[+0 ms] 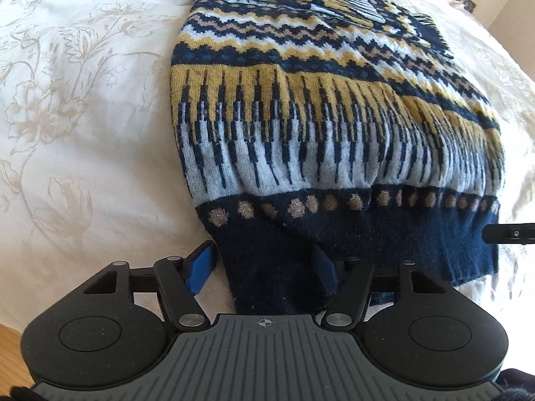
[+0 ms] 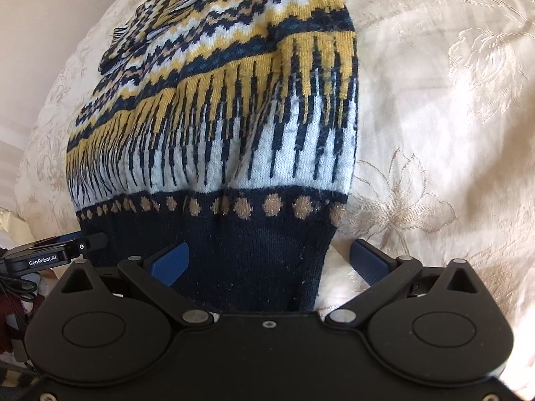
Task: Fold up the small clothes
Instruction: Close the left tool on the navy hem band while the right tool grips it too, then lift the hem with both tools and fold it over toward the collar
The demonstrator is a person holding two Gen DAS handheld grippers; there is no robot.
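1. a patterned knit sweater [image 1: 301,127] in navy, mustard and pale blue lies on a cream floral bedspread [image 1: 83,117], its long axis running straight away from you toward the far edge of the bed.
2. its navy ribbed hem [image 1: 334,244] is the end nearest you, just in front of both grippers.
3. your left gripper [image 1: 262,267] is spread wide, blue fingers [image 1: 200,267] on either side of the hem's left corner, not yet closed on it.
4. your right gripper [image 2: 269,264] is likewise spread wide around the hem's right corner [image 2: 301,250], one finger over the knit, the other over bare bedspread.
5. each hand is equally near its own corner, so the likely next move is to close on both and carry the hem away from you, up over the body toward the far end, where a folded part lies.
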